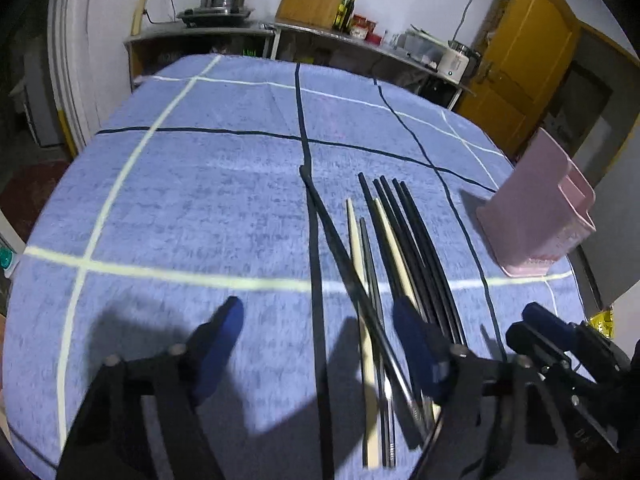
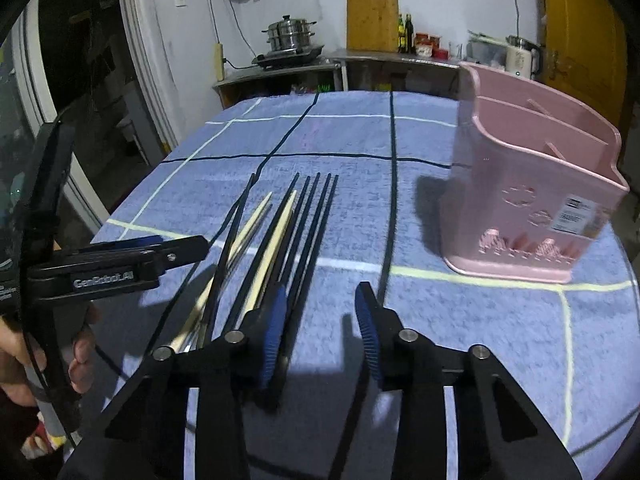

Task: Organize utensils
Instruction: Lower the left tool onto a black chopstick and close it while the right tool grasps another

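Several chopsticks [image 1: 394, 256], black and cream, lie side by side on the blue tablecloth [image 1: 200, 208]; they also show in the right wrist view [image 2: 288, 232]. A pink utensil holder [image 1: 540, 220] stands upright to their right, with empty compartments in the right wrist view [image 2: 532, 200]. My left gripper [image 1: 318, 320] is open and empty, its right finger over the near ends of the chopsticks. My right gripper [image 2: 322, 312] is open and empty, just right of the chopsticks, its left finger over the black ones. The right gripper also shows in the left wrist view [image 1: 560, 344].
The table's edge curves close on the left and right. A counter [image 2: 360, 60] at the back carries a steamer pot [image 2: 290, 34], a cutting board [image 2: 373, 20], bottles and a kettle. A yellow door [image 1: 520, 52] is at the far right.
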